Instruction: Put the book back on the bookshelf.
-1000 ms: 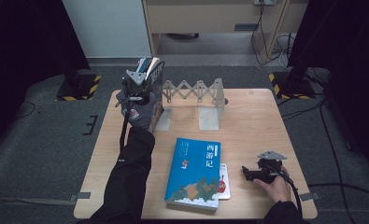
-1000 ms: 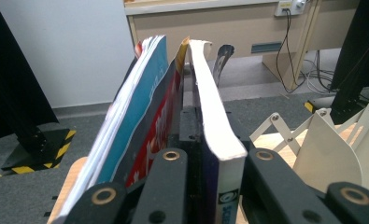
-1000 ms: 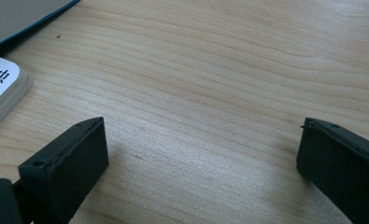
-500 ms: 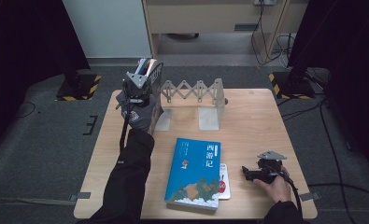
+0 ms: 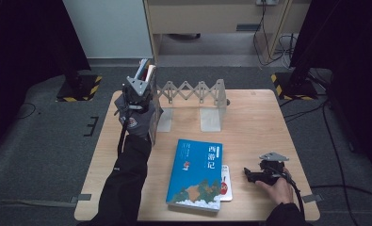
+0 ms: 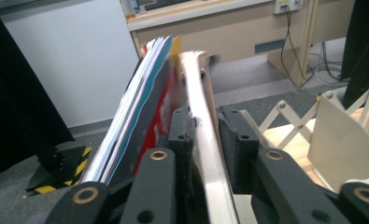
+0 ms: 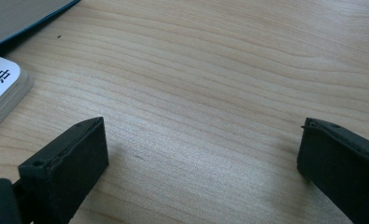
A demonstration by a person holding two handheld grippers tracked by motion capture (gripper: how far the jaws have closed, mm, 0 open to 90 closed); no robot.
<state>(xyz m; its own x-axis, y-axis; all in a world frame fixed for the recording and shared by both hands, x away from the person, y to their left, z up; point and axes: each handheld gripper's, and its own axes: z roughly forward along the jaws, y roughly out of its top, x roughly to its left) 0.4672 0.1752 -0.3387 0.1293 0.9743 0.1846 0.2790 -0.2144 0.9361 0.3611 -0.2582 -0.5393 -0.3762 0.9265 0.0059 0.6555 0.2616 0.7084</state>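
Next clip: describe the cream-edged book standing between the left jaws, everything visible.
The cream-edged upright book stands on end at the left end of the white accordion-style metal book rack, leaning slightly against a stack of thin colourful-spined books. It looks like paper with a pale, slightly glossy edge; its cover is hidden. The left gripper straddles it; the jaws have just been opening, and whether the pads press on it cannot be told.

"西游记" in white on the blue book's (image 5: 197,175) cover; other print too small.
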